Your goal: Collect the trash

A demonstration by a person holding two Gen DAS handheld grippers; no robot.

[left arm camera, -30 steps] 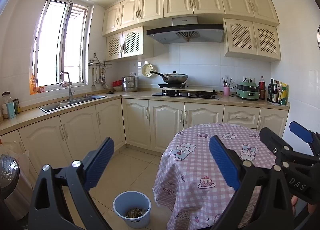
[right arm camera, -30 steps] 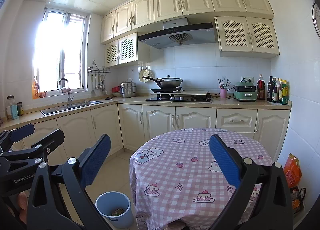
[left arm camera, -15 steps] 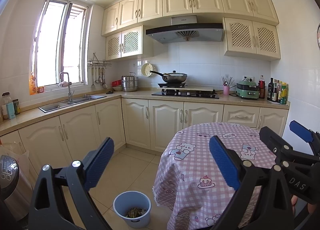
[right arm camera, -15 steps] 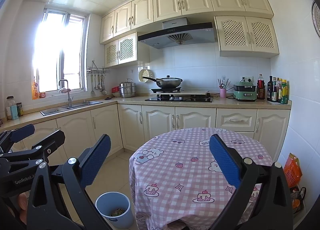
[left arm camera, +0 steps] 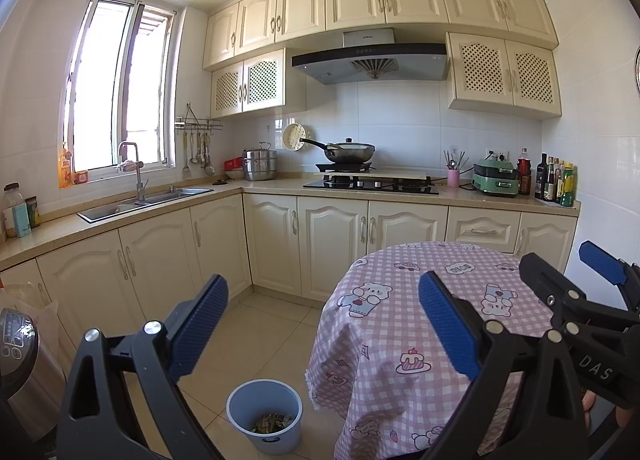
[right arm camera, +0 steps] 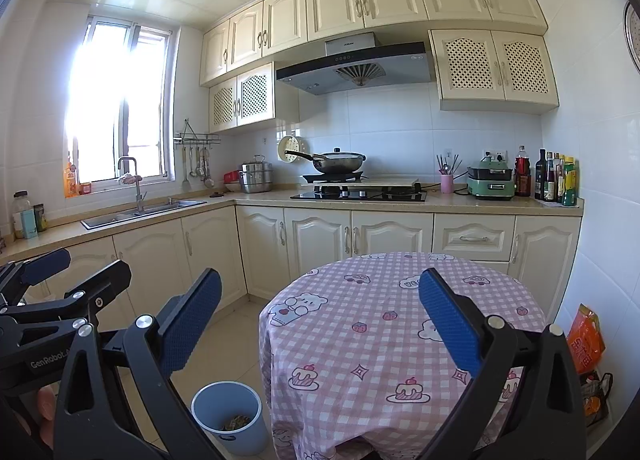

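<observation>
A light blue bin [left arm camera: 265, 415] stands on the tiled floor left of a round table [left arm camera: 404, 300] with a pink checked cloth; brownish trash lies in its bottom. The bin also shows in the right wrist view [right arm camera: 229, 415], as does the table [right arm camera: 384, 324]. My left gripper [left arm camera: 322, 324] is open and empty, held above the floor and the table's left edge. My right gripper [right arm camera: 320, 320] is open and empty over the near side of the table. Each gripper shows at the edge of the other's view. No loose trash shows on the cloth.
Cream cabinets and a counter run along the left and back walls, with a sink [left arm camera: 144, 204], a hob with a wok [left arm camera: 352, 152] and bottles [left arm camera: 556, 182]. An orange bag [right arm camera: 586, 340] sits on the floor right of the table. A cooker [left arm camera: 16, 360] stands at the left.
</observation>
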